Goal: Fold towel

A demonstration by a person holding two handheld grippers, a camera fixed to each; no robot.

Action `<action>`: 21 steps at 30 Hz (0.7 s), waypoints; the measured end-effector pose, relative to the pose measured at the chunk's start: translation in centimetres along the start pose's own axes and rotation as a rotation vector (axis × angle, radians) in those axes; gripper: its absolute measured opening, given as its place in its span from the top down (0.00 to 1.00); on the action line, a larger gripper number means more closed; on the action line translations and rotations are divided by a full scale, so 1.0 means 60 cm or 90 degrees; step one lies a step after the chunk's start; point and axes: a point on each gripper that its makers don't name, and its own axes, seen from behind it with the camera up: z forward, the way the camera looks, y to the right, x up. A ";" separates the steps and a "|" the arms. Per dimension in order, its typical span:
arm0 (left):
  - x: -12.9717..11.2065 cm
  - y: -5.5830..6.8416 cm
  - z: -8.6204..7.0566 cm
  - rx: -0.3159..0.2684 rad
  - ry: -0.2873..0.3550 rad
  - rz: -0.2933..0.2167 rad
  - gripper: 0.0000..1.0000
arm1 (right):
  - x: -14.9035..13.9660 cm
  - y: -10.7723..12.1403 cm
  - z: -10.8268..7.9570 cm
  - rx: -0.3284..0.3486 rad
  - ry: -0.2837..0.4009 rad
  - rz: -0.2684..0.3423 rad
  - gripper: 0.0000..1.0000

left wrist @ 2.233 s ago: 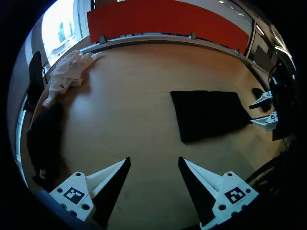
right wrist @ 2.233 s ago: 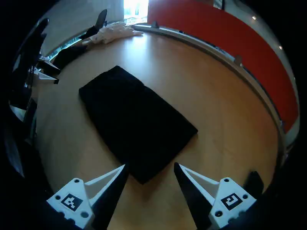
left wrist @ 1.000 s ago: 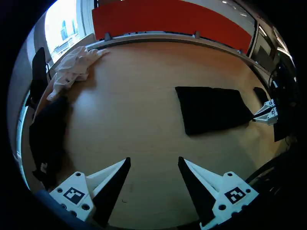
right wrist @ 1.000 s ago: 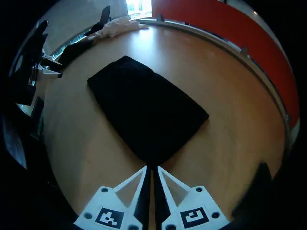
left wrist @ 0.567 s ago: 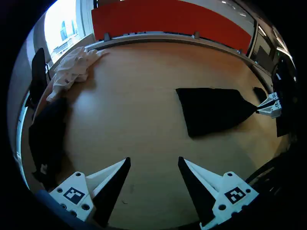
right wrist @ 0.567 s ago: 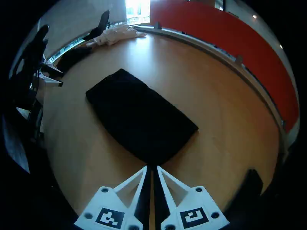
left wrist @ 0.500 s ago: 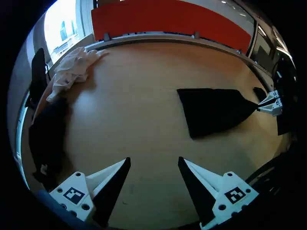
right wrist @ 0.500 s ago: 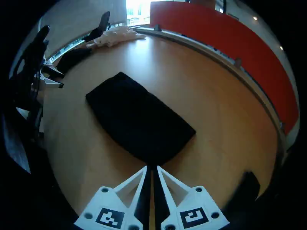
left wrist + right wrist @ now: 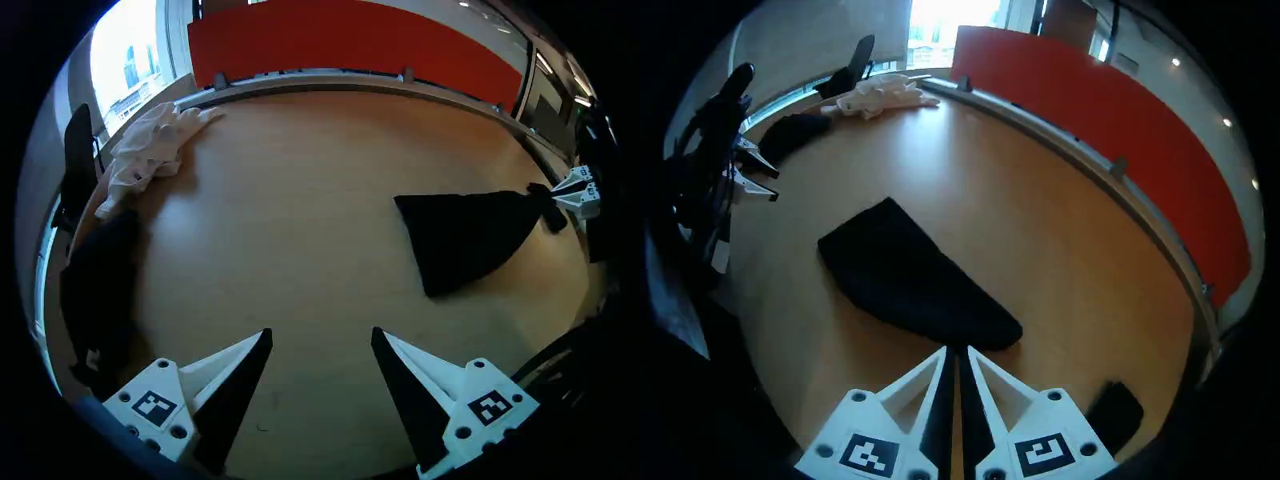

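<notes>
In the left gripper view, the left gripper (image 9: 320, 336) hangs at the bottom centre over the wooden counter (image 9: 288, 200), its fingers spread wide and holding nothing. The black towel (image 9: 468, 236) lies right of centre, tapering to a point at the right edge, where the right gripper (image 9: 572, 190) pinches it. A white cloth (image 9: 152, 148) sits at the upper left.

In the right gripper view, the right gripper is at the bottom centre, its fingers pressed together on the towel's near corner. The rest of the towel lies on the counter at mid-frame. The left gripper shows at the left edge.
</notes>
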 end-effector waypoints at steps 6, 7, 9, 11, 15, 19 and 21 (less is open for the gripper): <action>0.005 0.002 0.001 0.000 0.002 0.002 0.08 | 0.007 0.015 -0.017 -0.012 0.006 -0.008 0.95; 0.005 0.002 0.001 0.000 0.002 0.002 0.08 | 0.010 0.017 -0.020 -0.014 0.008 -0.009 0.95; 0.006 0.003 0.001 0.000 0.002 0.002 0.08 | 0.014 0.021 -0.025 -0.018 0.011 -0.010 0.95; 0.007 0.003 0.002 0.000 0.002 0.002 0.08 | 0.018 0.026 -0.031 -0.022 0.013 -0.013 0.95; 0.008 0.003 0.002 0.001 0.003 0.002 0.08 | 0.024 0.036 -0.045 -0.031 0.016 -0.022 0.95; 0.009 0.003 0.003 0.001 0.002 0.002 0.08 | 0.030 0.046 -0.060 -0.039 0.018 -0.030 0.95; 0.009 0.003 0.004 0.001 0.002 0.002 0.08 | 0.032 0.051 -0.068 -0.042 0.018 -0.034 0.95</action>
